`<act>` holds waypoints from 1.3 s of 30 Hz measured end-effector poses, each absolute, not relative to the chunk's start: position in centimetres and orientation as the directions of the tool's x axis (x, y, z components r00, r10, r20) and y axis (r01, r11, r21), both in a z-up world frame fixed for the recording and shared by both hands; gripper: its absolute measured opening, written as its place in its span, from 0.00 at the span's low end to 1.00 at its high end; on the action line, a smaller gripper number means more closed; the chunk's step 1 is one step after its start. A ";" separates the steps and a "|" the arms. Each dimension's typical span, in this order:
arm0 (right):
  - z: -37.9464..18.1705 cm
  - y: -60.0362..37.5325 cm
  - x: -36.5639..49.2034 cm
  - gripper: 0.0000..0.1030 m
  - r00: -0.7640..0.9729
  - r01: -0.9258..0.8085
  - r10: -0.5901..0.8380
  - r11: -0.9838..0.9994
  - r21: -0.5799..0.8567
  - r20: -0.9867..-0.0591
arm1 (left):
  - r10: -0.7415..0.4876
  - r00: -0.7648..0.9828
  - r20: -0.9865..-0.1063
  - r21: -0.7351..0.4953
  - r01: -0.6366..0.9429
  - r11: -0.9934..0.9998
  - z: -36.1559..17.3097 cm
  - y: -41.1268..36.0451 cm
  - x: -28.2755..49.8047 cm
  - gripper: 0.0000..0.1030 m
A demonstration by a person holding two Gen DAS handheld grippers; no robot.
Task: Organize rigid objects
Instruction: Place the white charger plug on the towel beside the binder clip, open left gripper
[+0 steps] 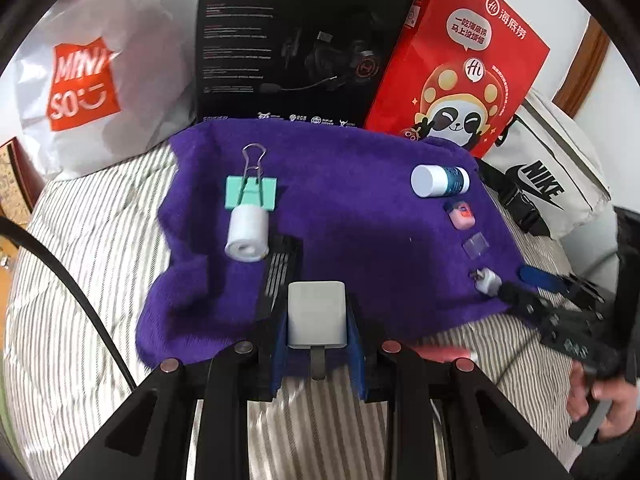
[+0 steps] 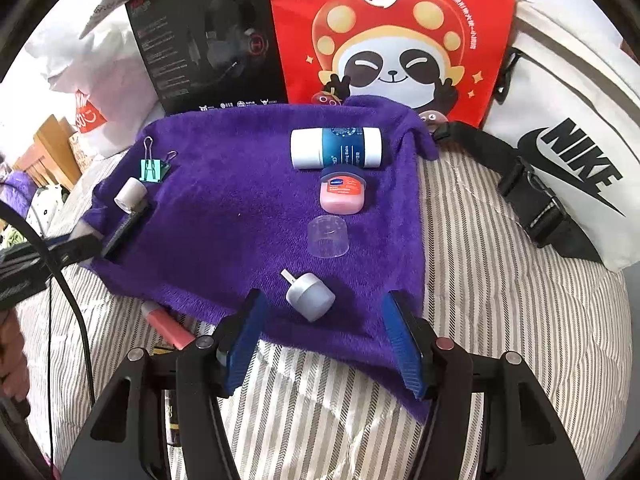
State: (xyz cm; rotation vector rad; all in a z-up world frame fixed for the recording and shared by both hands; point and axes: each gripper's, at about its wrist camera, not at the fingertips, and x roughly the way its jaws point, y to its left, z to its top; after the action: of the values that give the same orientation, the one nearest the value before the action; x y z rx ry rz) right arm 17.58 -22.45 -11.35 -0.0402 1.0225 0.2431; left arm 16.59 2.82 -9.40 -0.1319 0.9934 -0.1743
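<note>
The left gripper has its jaws pinching a grey rectangular block at lower centre of the left wrist view, held over the near edge of a purple towel spread on a striped bed cover.

In the right wrist view the right gripper has its jaws spread, with nothing pressed between the blue pads. A grey pump cap lies on the towel just beyond the jaws, apart from both pads.

Objects arranged on the towel, right wrist view:
- Centre column, top to bottom: white-and-blue bottle on its side, pink jar touching or just below it, clear plastic cap, grey pump cap.
- Left edge: green binder clip, with a white roll just below it.

A black headset box, a red panda bag and a white Nike bag stand behind the towel.
</note>
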 end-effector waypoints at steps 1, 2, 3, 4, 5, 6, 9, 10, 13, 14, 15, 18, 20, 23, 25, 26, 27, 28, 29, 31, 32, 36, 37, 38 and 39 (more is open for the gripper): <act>-11.3 -22.3 17.4 0.58 0.499 -0.219 0.179 0.973 0.076 -0.848 | -0.215 0.532 -0.819 -0.199 0.088 0.976 -9.6 2.8 17.2 0.24; -11.1 -22.3 17.2 0.59 0.502 -0.220 0.175 0.973 0.071 -0.847 | -0.220 0.533 -0.817 -0.204 0.089 0.975 -9.9 2.7 17.6 0.24; -11.0 -22.3 17.0 0.59 0.505 -0.221 0.171 0.973 0.065 -0.846 | -0.221 0.534 -0.816 -0.206 0.088 0.975 -10.1 2.7 18.0 0.24; -10.8 -22.2 16.8 0.59 0.509 -0.222 0.169 0.973 0.061 -0.844 | -0.225 0.532 -0.817 -0.209 0.091 0.974 -10.4 2.6 18.6 0.24; -10.7 -22.2 16.6 0.59 0.500 -0.219 0.169 0.973 0.065 -0.849 | -0.230 0.529 -0.817 -0.213 0.095 0.973 -10.6 2.4 19.1 0.24; -10.6 -22.2 16.3 0.59 0.506 -0.216 0.165 0.975 0.061 -0.846 | -0.232 0.532 -0.814 -0.214 0.096 0.972 -10.8 2.3 19.5 0.24; -10.1 -22.5 15.3 0.59 0.508 -0.208 0.181 0.974 0.084 -0.842 | -0.227 0.539 -0.812 -0.204 0.102 0.974 -11.2 1.7 21.0 0.24; -10.0 -22.6 15.1 0.59 0.505 -0.207 0.190 0.974 0.096 -0.842 | -0.221 0.541 -0.812 -0.197 0.103 0.975 -11.2 1.5 21.4 0.24; -9.7 -22.7 14.3 0.59 0.501 -0.210 0.201 0.972 0.107 -0.842 | -0.197 0.551 -0.811 -0.164 0.110 0.980 -11.5 0.8 22.9 0.24; -9.6 -22.7 14.0 0.59 0.503 -0.212 0.198 0.972 0.102 -0.841 | -0.187 0.555 -0.811 -0.154 0.106 0.982 -11.6 0.8 23.4 0.24; -9.6 -22.7 13.8 0.59 0.504 -0.213 0.196 0.972 0.099 -0.841 | -0.181 0.551 -0.815 -0.149 0.104 0.983 -11.7 0.7 24.0 0.24; -9.6 -22.7 13.4 0.59 0.498 -0.215 0.204 0.971 0.108 -0.843 | -0.143 0.546 -0.826 -0.107 0.098 0.990 -12.2 0.4 25.2 0.24; -9.6 -22.8 13.2 0.59 0.495 -0.213 0.208 0.970 0.114 -0.844 | -0.122 0.536 -0.835 -0.082 0.098 0.992 -12.6 0.3 25.7 0.24; -9.8 -22.8 13.1 0.59 0.488 -0.216 0.210 0.970 0.116 -0.847 | -0.099 0.539 -0.837 -0.047 0.109 0.993 -12.8 -0.1 25.8 0.24; -9.9 -22.9 13.1 0.59 0.484 -0.216 0.209 0.970 0.116 -0.849 | -0.086 0.537 -0.839 -0.029 0.115 0.993 -12.8 -0.4 25.8 0.24; -9.9 -22.9 13.1 0.59 0.484 -0.216 0.211 0.969 0.118 -0.850 | -0.081 0.538 -0.839 -0.020 0.118 0.993 -12.8 -0.5 25.7 0.24; -9.8 -22.9 13.0 0.59 0.484 -0.215 0.213 0.969 0.121 -0.849 | -0.078 0.538 -0.839 -0.014 0.122 0.992 -12.8 -0.6 25.7 0.24; -9.7 -23.0 13.0 0.59 0.484 -0.215 0.215 0.969 0.123 -0.848 | -0.074 0.538 -0.839 -0.007 0.126 0.992 -12.8 -0.7 25.6 0.24; -9.6 -23.0 13.0 0.59 0.485 -0.214 0.217 0.969 0.126 -0.847 | -0.073 0.537 -0.840 -0.005 0.127 0.992 -12.8 -0.8 25.7 0.25; -9.5 -23.1 12.8 0.59 0.486 -0.214 0.218 0.969 0.127 -0.846 | -0.077 0.532 -0.843 -0.010 0.128 0.992 -12.7 -1.1 25.8 0.28; -9.5 -23.1 12.6 0.59 0.487 -0.214 0.217 0.969 0.126 -0.846 | -0.087 0.525 -0.847 -0.020 0.132 0.991 -12.7 -1.4 25.8 0.32; -9.4 -23.4 12.1 0.59 0.481 -0.213 0.218 0.969 0.129 -0.849 | -0.080 0.509 -0.857 -0.008 0.142 0.990 -12.6 -1.9 25.3 0.41; -9.5 -23.5 11.9 0.59 0.480 -0.212 0.219 0.969 0.131 -0.850 | -0.077 0.507 -0.858 -0.009 0.135 0.991 -12.5 -1.8 25.0 0.41; -9.5 -23.6 11.7 0.59 0.477 -0.210 0.223 0.968 0.135 -0.850 | -0.081 0.508 -0.857 -0.017 0.130 0.991 -12.4 -1.8 24.6 0.41; -9.5 -23.7 11.5 0.59 0.474 -0.209 0.225 0.968 0.140 -0.851 | -0.085 0.512 -0.855 -0.024 0.125 0.992 -12.1 -1.8 24.3 0.41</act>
State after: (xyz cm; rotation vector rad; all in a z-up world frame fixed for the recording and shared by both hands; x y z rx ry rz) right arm 11.48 -23.72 -9.52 0.0169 1.0431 0.2658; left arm 24.27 -1.79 -12.14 0.0426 1.0261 -0.1268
